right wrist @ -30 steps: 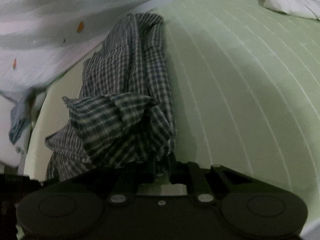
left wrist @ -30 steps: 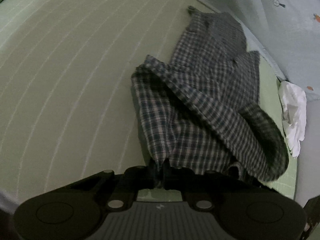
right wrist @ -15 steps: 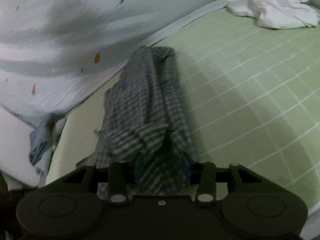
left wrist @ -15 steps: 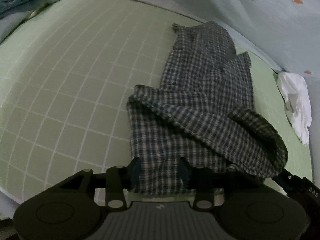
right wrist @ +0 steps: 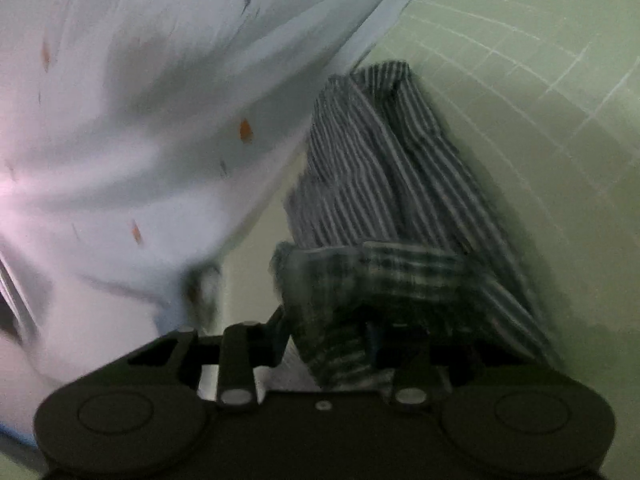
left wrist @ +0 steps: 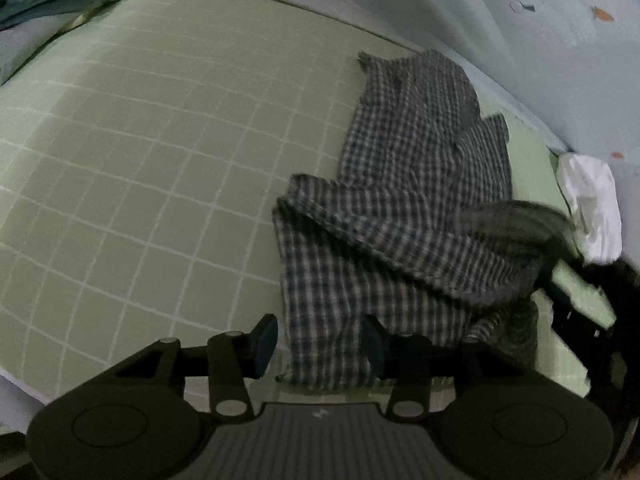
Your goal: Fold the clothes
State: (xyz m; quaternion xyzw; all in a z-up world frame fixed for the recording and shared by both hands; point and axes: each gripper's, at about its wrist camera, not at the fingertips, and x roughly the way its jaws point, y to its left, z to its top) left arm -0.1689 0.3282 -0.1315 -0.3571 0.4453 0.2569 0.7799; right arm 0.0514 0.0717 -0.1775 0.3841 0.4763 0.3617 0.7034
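No readable text, label or number anywhere in either view.

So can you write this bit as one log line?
step: fold | checked shirt: bunched on green mat | left gripper: open, just released | right: unclear

Soft checked cloth shirt (left wrist: 404, 216) on matt gridded mat (left wrist: 160, 152)

Supporting surface: a pale green mat (left wrist: 168, 168) with a white grid of lines, filling the left and centre of the left wrist frame. Lying directly on it: a checked shirt (left wrist: 408, 208), crumpled and partly doubled over, at centre right; a white cloth (left wrist: 592, 204), bunched, at the right edge. A pale blue printed sheet (left wrist: 500, 12) borders the mat along the top.
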